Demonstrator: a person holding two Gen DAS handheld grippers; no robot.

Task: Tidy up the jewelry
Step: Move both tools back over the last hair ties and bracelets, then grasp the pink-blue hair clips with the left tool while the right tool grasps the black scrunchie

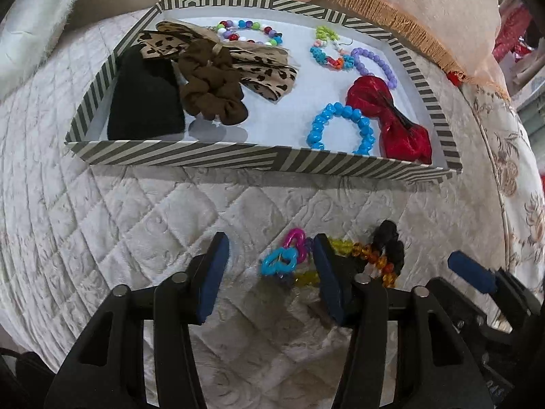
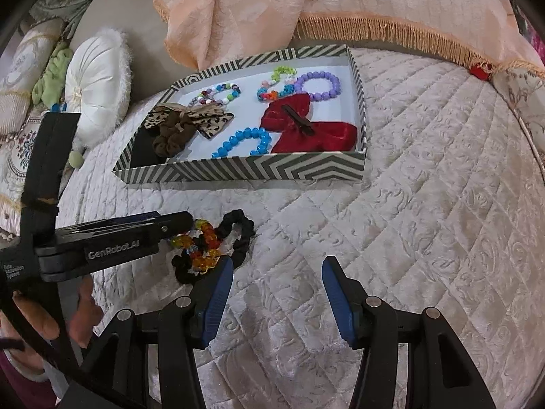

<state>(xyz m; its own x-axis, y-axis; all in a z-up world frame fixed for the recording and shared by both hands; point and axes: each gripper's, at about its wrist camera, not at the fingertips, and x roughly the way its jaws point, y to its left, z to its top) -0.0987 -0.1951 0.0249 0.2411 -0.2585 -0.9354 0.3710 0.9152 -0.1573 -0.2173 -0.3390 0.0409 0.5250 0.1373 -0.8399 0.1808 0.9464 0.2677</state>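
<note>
A striped tray (image 1: 238,155) (image 2: 238,168) on the quilted bed holds scrunchies, bead bracelets and a red bow (image 1: 388,119) (image 2: 306,126). A loose pile lies in front of it: a pink and blue heart-link bracelet (image 1: 282,255), amber and yellow beads (image 1: 378,255) (image 2: 201,238) and a black scrunchie (image 1: 391,242) (image 2: 238,235). My left gripper (image 1: 270,255) is open, its jaws either side of the heart links. My right gripper (image 2: 277,272) is open and empty, just right of the pile; its fingertip (image 1: 471,272) also shows in the left wrist view.
A peach fringed blanket (image 2: 340,6) lies behind the tray. A white round cushion (image 2: 98,78) and patterned pillows sit at the left. The quilted bedspread (image 2: 425,204) stretches to the right of the pile.
</note>
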